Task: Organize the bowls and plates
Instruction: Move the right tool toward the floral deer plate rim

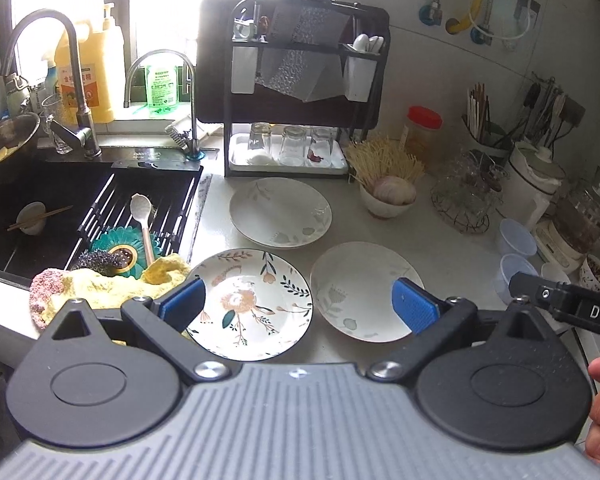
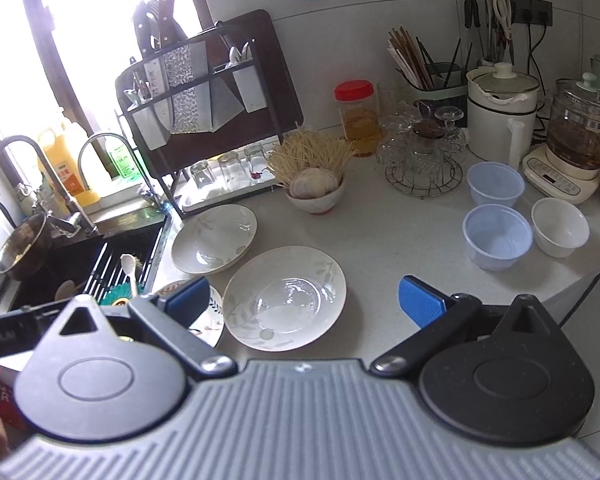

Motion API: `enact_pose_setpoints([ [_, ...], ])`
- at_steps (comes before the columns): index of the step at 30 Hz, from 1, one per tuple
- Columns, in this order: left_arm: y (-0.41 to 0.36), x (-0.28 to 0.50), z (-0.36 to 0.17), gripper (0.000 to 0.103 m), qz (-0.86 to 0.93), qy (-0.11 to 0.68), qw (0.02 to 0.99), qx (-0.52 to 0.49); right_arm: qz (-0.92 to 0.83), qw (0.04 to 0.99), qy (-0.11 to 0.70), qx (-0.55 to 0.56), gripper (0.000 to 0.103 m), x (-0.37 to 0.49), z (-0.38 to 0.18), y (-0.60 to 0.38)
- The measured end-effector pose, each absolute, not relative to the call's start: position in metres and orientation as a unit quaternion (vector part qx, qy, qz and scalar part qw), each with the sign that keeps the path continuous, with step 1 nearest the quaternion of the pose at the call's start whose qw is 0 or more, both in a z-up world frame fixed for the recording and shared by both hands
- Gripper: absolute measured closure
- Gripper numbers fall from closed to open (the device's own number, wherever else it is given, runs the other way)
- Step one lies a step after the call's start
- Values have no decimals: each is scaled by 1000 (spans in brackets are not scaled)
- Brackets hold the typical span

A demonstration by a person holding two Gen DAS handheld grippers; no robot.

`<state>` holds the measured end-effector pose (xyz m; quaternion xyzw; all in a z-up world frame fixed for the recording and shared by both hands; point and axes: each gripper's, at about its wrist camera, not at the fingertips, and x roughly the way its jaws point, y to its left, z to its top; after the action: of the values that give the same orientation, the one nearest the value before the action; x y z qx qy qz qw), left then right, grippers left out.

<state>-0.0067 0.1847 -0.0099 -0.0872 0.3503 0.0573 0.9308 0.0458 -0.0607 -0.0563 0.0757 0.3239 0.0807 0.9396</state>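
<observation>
Three plates lie on the white counter. A flower-patterned plate (image 1: 248,304) sits at the front by the sink, a pale leaf plate (image 1: 364,290) to its right, and another pale leaf plate (image 1: 280,212) behind. My left gripper (image 1: 298,306) is open and empty, held above the two front plates. My right gripper (image 2: 304,300) is open and empty above the front leaf plate (image 2: 284,298); the rear leaf plate (image 2: 214,238) lies beyond. Two translucent blue bowls (image 2: 496,236) and a white bowl (image 2: 560,226) stand at the right.
A black sink (image 1: 60,208) with a small bowl, chopsticks and a spoon is at the left; a yellow cloth (image 1: 112,284) lies at its edge. A dish rack (image 1: 296,92) with glasses stands behind. A bowl of garlic (image 2: 314,192), a glass stand, a jar and kettles crowd the back right.
</observation>
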Motion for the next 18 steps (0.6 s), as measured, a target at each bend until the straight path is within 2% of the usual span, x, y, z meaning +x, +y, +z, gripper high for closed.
enact_pose_setpoints([
  [18, 243, 38, -38, 2, 68, 375, 921, -82, 100, 930, 341, 96, 2, 92, -80, -9],
])
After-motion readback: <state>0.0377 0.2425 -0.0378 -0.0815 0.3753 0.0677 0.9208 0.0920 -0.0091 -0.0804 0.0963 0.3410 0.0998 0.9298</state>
